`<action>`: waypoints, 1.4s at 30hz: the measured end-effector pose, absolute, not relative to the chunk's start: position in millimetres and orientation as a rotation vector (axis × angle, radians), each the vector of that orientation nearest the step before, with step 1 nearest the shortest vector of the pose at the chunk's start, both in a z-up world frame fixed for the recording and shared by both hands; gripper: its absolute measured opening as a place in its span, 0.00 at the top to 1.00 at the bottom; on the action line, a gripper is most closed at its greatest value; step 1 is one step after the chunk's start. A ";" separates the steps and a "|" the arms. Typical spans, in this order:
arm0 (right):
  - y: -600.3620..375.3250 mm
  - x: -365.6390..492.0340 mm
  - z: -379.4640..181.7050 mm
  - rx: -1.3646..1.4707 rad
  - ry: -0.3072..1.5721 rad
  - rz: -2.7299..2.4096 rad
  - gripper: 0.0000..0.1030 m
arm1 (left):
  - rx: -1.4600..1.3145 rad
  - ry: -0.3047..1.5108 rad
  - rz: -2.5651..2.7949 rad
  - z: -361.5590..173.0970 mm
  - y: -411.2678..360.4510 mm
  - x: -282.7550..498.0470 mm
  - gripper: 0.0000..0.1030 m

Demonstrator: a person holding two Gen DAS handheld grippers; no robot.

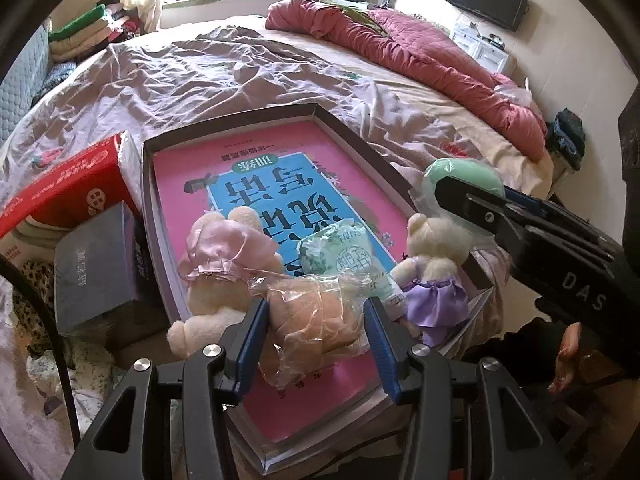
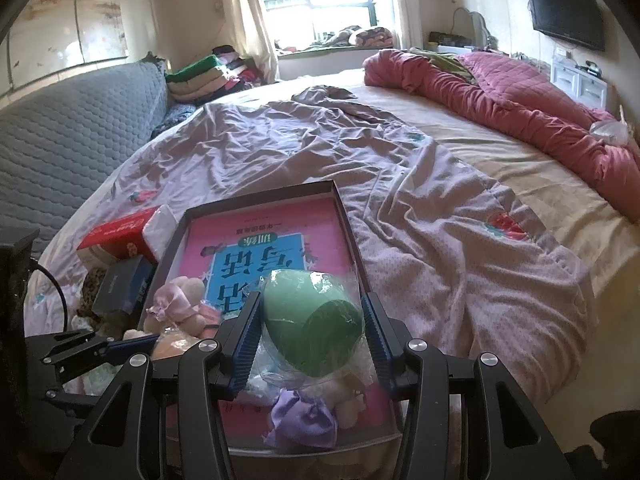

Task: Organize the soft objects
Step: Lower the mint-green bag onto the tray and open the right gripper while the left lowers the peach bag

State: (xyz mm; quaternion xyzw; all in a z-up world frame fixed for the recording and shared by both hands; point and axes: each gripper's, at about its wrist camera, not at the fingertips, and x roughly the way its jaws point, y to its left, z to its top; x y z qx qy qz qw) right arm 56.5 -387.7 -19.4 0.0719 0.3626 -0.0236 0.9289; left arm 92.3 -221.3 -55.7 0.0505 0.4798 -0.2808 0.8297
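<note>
The left gripper (image 1: 316, 316) brackets a peach sponge (image 1: 316, 320) in crinkly, slippery wrap at the near end of the tray (image 1: 340, 124); whether it pinches is unclear. The right gripper (image 2: 312, 332) squeezes a light, squashy green sponge (image 2: 316, 328) above the tray; grip mid-body.

The far half of the tray (image 1: 240, 136), toward 12 o'clock, lies bare over the pink book (image 1: 192, 184); beyond it the wrinkled sheet (image 1: 224, 68) is open; at 9 o'clock a red tissue box (image 1: 68, 188) and a grey box (image 1: 94, 264) crowd the tray's edge; two plush bears (image 1: 224, 264) (image 1: 432, 264) and a green packet (image 1: 340, 256) block the near end.
</note>
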 end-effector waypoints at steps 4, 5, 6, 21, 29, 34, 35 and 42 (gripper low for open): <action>-389.5 60.8 -17.6 0.167 0.748 -0.055 0.50 | 0.086 1.021 -0.610 -57.3 -221.0 92.7 0.52; -389.8 61.6 -17.0 0.167 0.749 -0.059 0.50 | 0.083 1.021 -0.615 -57.8 -221.2 92.5 0.52; -389.1 62.1 -16.6 0.164 0.749 -0.061 0.50 | 0.081 1.023 -0.619 -59.0 -221.6 92.5 0.52; -378.7 88.9 -35.7 0.155 0.813 -0.055 0.50 | 0.036 1.036 -0.658 -61.4 -213.4 98.8 0.52; -378.8 94.0 -47.6 0.157 0.829 -0.058 0.50 | 0.024 1.036 -0.655 -63.7 -214.2 101.4 0.52; -377.0 97.0 -52.2 0.158 0.835 -0.054 0.50 | 0.028 1.035 -0.655 -64.0 -213.7 100.9 0.52; -376.4 97.7 -53.0 0.157 0.834 -0.053 0.50 | 0.029 1.034 -0.655 -64.1 -213.4 101.1 0.52; -371.6 105.5 -60.3 0.149 0.842 -0.045 0.50 | 0.027 1.035 -0.656 -63.5 -214.0 101.4 0.52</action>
